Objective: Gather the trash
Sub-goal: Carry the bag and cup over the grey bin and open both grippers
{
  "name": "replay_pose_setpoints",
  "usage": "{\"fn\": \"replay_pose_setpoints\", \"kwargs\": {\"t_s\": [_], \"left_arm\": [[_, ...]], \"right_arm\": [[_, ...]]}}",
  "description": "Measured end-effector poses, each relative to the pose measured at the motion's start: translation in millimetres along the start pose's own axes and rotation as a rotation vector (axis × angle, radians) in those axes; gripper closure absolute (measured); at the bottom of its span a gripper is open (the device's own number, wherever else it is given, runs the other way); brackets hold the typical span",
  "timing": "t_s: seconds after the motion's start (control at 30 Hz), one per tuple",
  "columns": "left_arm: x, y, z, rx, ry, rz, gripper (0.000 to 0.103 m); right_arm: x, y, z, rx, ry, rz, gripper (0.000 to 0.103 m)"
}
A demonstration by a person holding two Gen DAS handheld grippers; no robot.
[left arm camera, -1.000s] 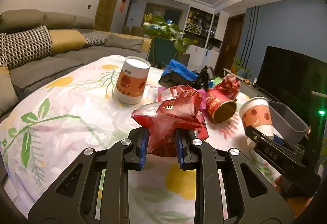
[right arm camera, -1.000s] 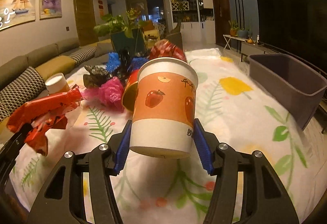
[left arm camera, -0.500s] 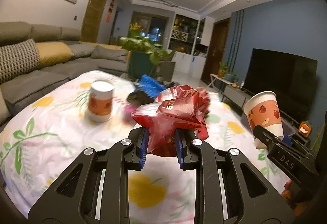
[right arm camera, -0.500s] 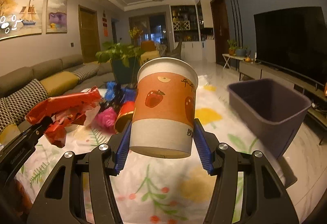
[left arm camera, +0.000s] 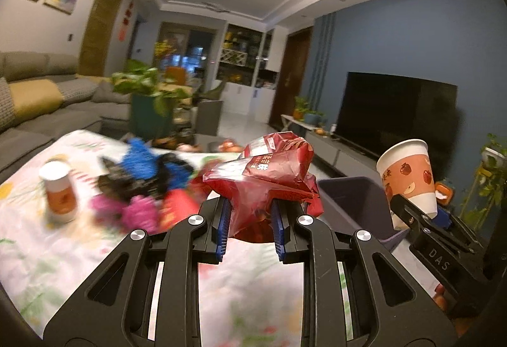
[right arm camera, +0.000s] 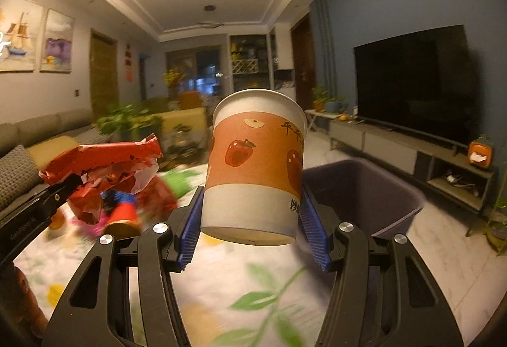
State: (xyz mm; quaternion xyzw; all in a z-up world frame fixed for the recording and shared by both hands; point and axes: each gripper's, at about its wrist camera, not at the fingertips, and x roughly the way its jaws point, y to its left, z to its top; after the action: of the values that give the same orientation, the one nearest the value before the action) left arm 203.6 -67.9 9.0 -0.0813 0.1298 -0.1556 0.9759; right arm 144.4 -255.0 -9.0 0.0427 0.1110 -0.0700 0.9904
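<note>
Two grippers loaded, both raised over my table.
Left gripper pinches the red wrapper; right gripper clamps the paper cup, grey bin just right.

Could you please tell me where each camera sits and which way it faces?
Left wrist: on the left gripper, facing along its fingers at the clamped crumpled red foil wrapper; right gripper visible.
Right wrist: on the right gripper, facing the held apple-print paper cup.
Shared: wrapper, cup, grey plastic bin.
</note>
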Motion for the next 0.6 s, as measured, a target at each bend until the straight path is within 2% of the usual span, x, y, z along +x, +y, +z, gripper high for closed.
{"fn": "replay_pose_setpoints", "kwargs": {"t_s": [0.23,0.6], "left_arm": [[52,-63,2,0.046,0.004,-0.113,0.081],[119,-119,-12,0.066,0.038,-0.223,0.081]], "right_arm": [[19,-51,13,0.025,-0.029,-0.101,0.046],[45,-98,11,0.052,-0.025,-0.162,0.046]]}}
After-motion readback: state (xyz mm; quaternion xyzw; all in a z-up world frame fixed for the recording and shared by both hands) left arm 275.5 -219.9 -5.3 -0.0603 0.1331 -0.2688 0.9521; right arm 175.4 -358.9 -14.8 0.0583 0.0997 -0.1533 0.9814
